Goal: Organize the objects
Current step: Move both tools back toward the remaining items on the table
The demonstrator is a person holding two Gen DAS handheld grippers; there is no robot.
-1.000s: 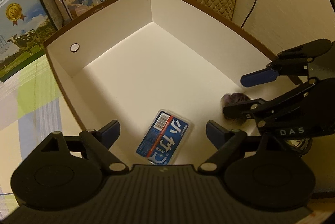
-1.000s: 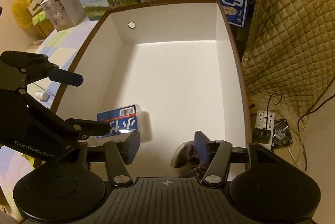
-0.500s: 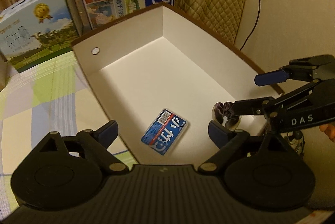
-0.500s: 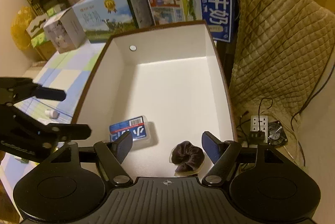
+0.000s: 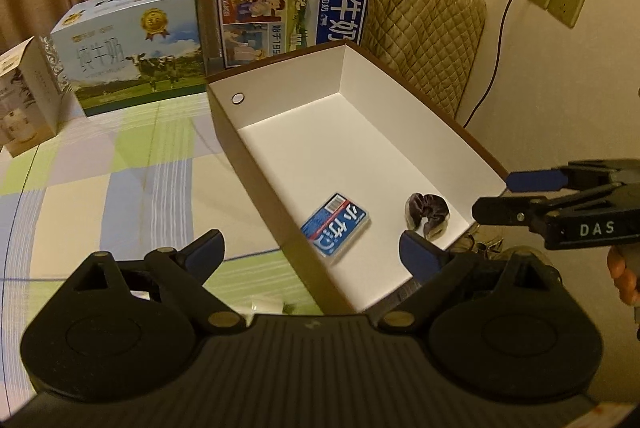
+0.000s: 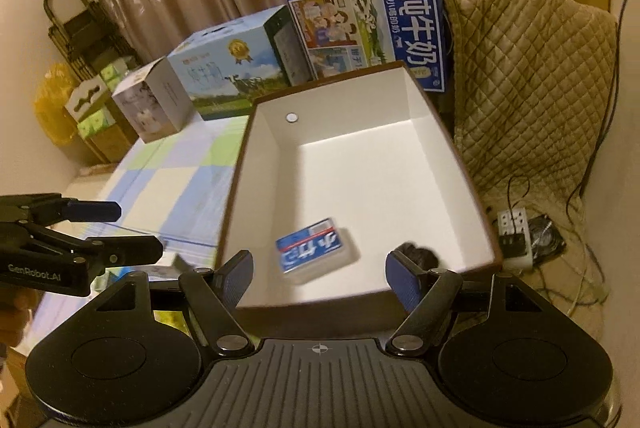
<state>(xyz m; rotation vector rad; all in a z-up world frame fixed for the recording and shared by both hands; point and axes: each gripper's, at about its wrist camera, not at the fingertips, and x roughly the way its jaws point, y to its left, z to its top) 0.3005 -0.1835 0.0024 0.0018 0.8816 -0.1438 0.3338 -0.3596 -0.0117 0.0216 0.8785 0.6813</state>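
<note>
Left gripper (image 5: 310, 252): jaws spread wide, nothing between them; they hang above the near end of the box, straddling its left wall.
Right gripper (image 6: 320, 270): jaws moderately open and empty, having just been opening.
Box: white-lined brown cardboard box (image 5: 460, 131) on the checked tabletop (image 5: 120, 179), long axis running away from both grippers.
Blue card pack: flat blue rectangular packet with barcode (image 5: 335, 224), lying on the box floor near its near end, tilted diagonally.
Scrunchie: dark purple fabric scrunchie (image 5: 427, 212), just beside the packet, apart from it, by the right wall.
Key relation: both items sit below and ahead of the jaws; judging from this, both are already placed.
Next: something pale and small (image 5: 266, 306) lies on the tabletop left of the box, nearer the left gripper; what it is I cannot tell.
</note>
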